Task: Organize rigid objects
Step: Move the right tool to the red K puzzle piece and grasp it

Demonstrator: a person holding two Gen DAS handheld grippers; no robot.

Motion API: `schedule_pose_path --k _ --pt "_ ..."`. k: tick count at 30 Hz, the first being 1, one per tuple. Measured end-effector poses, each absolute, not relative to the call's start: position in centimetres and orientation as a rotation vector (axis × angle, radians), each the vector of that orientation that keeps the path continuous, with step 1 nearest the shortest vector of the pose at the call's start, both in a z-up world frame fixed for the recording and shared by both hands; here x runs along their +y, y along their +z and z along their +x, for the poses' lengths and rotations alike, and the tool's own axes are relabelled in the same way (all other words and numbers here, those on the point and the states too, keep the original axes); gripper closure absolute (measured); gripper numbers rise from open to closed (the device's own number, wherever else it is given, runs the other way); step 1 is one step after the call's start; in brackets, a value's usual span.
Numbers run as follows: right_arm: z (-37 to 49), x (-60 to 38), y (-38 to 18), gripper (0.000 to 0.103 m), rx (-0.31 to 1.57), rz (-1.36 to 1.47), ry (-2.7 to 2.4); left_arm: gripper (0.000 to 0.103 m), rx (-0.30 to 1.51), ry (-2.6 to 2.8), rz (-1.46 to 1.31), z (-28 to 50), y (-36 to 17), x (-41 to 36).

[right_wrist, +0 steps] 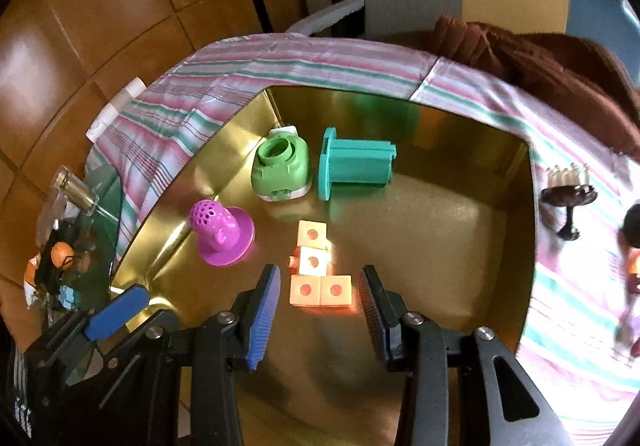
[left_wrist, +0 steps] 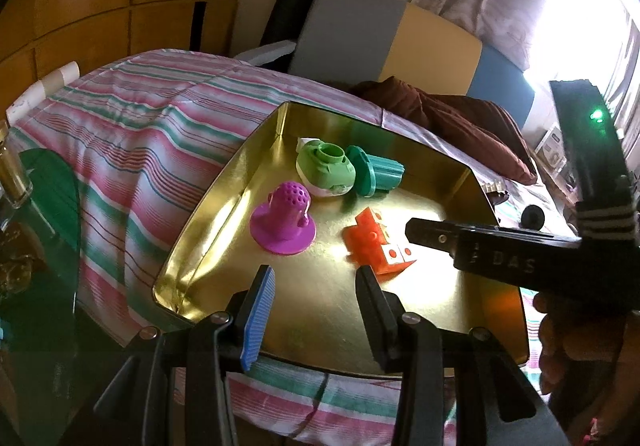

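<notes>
Gold metal tray [right_wrist: 516,230] sits on a striped cloth [right_wrist: 248,66] in pink, green and white, which covers the bench. Four plastic pieces lie inside the tray. Purple perforated dome on a round flange [right_wrist: 222,236] is at the left, close to the left wall. Light green round-topped piece [right_wrist: 282,170] is farther back, and a teal flanged block [right_wrist: 354,168] lies on its side just right of it. Orange block piece with dotted cube faces [right_wrist: 318,270] rests on the tray floor near the middle, in the near half. Right claw [right_wrist: 320,294] hovers over the tray just above that orange piece, jaws apart and empty, the piece showing between the fingertips but not pinched. Left claw [left_wrist: 316,286] hangs over the near left part of the tray, jaws partly open with nothing between them. In the left wrist view the right claw's black body comes in from the right, a hand [left_wrist: 560,342] below it. A small dark stand [right_wrist: 568,198] sits on the cloth right of the tray. Brown fabric [right_wrist: 540,54] is heaped at the far right.
</notes>
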State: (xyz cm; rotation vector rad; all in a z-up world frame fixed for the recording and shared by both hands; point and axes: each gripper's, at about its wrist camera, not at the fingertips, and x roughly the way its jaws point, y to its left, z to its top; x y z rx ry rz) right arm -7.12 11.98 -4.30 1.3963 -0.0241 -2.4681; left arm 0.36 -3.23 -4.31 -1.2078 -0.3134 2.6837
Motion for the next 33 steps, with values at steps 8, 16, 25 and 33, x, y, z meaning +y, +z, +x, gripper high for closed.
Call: schedule_pose_path --k 8,16,25,33 --pt "-5.7 13.6 -2.8 0.060 -0.019 1.344 -2.518 0.061 -0.282 2.624 -1.200 0.6 -4.3 -2.0" --pt "-4.2 16.5 -2.0 0.059 -0.032 1.337 -2.568 0.061 -0.221 2.550 -1.154 1.4 -4.1 -0.1" --pt "-2.3 22.0 -2.4 0.056 -0.047 1.373 -2.657 0.061 -0.145 2.519 -1.101 2.2 -3.6 1.6" --pt "-0.4 28.4 -5.8 0.055 -0.128 1.547 -2.672 0.061 -0.017 2.469 -1.049 3.7 -3.3 4.4"
